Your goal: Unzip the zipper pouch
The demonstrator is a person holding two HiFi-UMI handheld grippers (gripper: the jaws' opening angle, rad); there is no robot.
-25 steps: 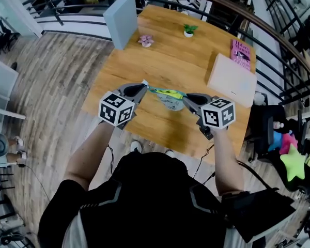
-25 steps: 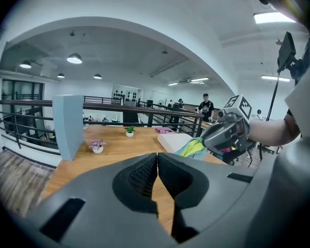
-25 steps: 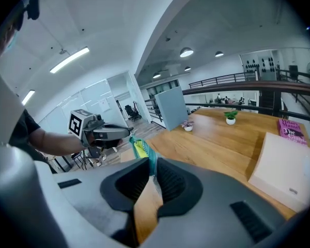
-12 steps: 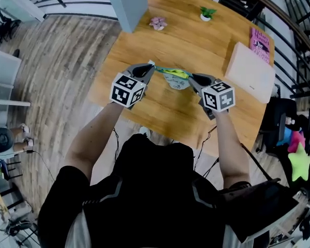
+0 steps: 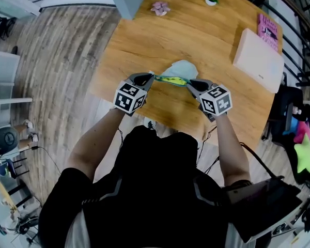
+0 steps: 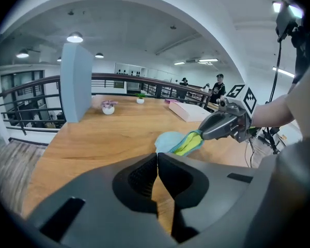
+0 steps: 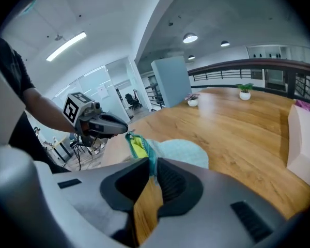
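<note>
One soft, rounded pale-blue zipper pouch [image 5: 179, 70] rests mid-frame on the smooth wooden table [image 5: 196, 40] between my two grippers: right gripper [image 5: 189, 82] clamped on its teal edge, left gripper [image 5: 150, 77] with jaws pressed together.

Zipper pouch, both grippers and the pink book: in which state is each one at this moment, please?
zipper pouch: unzipped, yellow lining showing, stretched between the two grippers.
left gripper: jaws together, at one end of the pouch.
right gripper: shut on the pouch's teal zipper edge.
pink book: closed, lying flat on the table.
</note>
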